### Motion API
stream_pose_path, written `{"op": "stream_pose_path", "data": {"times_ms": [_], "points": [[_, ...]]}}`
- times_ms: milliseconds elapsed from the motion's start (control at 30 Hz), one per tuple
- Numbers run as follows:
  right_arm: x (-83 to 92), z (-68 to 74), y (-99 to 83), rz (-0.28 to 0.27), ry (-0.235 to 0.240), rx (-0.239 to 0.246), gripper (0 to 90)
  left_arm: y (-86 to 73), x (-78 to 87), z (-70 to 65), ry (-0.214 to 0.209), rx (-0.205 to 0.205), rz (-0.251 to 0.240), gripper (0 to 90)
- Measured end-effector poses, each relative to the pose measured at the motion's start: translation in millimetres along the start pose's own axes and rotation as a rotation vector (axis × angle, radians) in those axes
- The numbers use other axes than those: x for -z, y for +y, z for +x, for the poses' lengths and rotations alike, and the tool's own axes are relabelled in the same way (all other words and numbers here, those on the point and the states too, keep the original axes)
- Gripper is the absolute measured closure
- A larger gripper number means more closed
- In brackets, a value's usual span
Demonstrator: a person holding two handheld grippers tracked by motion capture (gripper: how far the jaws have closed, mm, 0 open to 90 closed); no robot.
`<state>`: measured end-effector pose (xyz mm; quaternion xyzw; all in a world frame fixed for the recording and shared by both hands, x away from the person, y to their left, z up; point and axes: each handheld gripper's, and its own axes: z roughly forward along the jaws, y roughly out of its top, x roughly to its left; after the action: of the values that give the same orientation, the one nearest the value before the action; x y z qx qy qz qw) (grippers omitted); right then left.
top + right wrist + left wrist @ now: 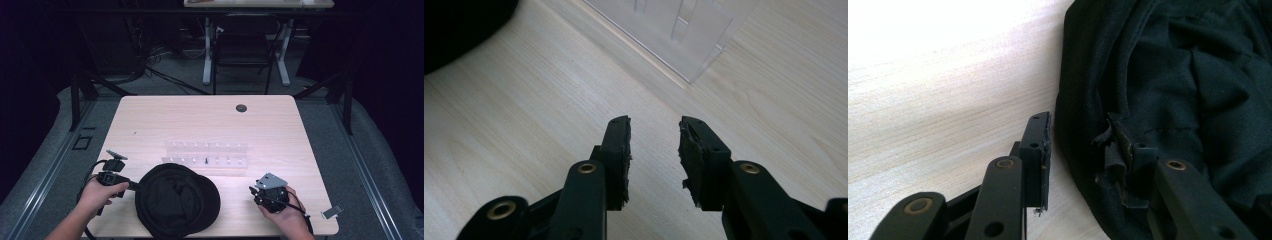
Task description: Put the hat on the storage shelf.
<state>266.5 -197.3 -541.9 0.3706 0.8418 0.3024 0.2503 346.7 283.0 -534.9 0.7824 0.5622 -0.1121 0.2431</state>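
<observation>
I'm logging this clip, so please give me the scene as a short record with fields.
surface: wooden table
main item: black cap, lying with its inside up, near the table's front edge
left gripper: open, straddling the cap's edge, one jaw outside on the table, the other inside on the fabric
right gripper: open, nothing between its jaws, over bare wood
other item: clear plastic rack behind the cap

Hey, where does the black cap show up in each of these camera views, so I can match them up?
High view: the black cap lies on the wooden table at bottom centre, inside up, between the two grippers.
Left gripper view: its fabric covers the right half, and one jaw lies over its edge.
Right gripper view: a dark corner of it sits at top left.
Shared landmark: the pale wood tabletop beside the cap.
</observation>
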Motion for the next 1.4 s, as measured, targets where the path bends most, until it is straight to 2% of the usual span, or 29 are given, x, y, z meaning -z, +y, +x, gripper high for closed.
{"op": "stream_pose_path", "data": {"times_ms": [100, 167, 267, 400, 500, 667, 1000, 1200, 1267, 1300, 1333, 1400], "points": [[-0.4, 0.4, -0.1, 0.002, 0.000, 0.001, 64.6, 2.4, -2.7, 0.7, -0.006, 0.020, 0.022, 65.3], [-0.7, 0.8, -0.3, 0.001, 0.002, -0.003, 64.5, 4.3, -5.1, 0.2, 0.005, 0.009, 0.055, 65.6], [-1.2, 1.2, -0.2, 0.002, 0.003, -0.003, 64.4, 4.8, -7.4, -0.9, 0.006, 0.004, 0.070, 68.9], [-1.7, 1.3, -0.2, 0.006, 0.005, -0.001, 64.1, 5.3, -8.6, -1.4, 0.006, 0.005, 0.075, 73.9], [-1.9, 0.9, -0.4, 0.001, 0.002, -0.003, 64.0, 5.3, -8.0, -0.9, -0.013, 0.018, 0.081, 77.1], [-2.1, 0.5, -0.8, -0.003, 0.005, -0.005, 64.0, 4.5, -7.7, -3.1, -0.014, 0.001, 0.079, 82.1], [-2.5, -0.4, -1.5, 0.010, 0.011, -0.013, 64.2, 5.7, -1.3, -6.9, -0.002, 0.031, 0.084, 82.1], [-2.2, -1.1, -1.8, 0.006, 0.013, -0.013, 64.4, 7.5, 5.2, -8.9, -0.030, 0.034, 0.090, 83.7], [-1.7, -1.7, -1.8, 0.009, 0.014, -0.013, 64.4, 7.6, 7.5, -8.9, -0.041, 0.048, 0.081, 84.0], [-1.7, -1.8, -1.9, 0.008, 0.013, -0.014, 64.4, 8.1, 10.9, -8.5, -0.072, 0.073, 0.085, 84.0], [-1.7, -1.8, -1.9, 0.008, 0.013, -0.014, 64.4, 8.1, 10.9, -8.5, -0.072, 0.073, 0.085, 84.1], [-1.6, -1.9, -1.9, 0.007, 0.012, -0.014, 64.5, 8.1, 14.3, -9.0, -0.094, 0.102, 0.065, 84.2]]}}
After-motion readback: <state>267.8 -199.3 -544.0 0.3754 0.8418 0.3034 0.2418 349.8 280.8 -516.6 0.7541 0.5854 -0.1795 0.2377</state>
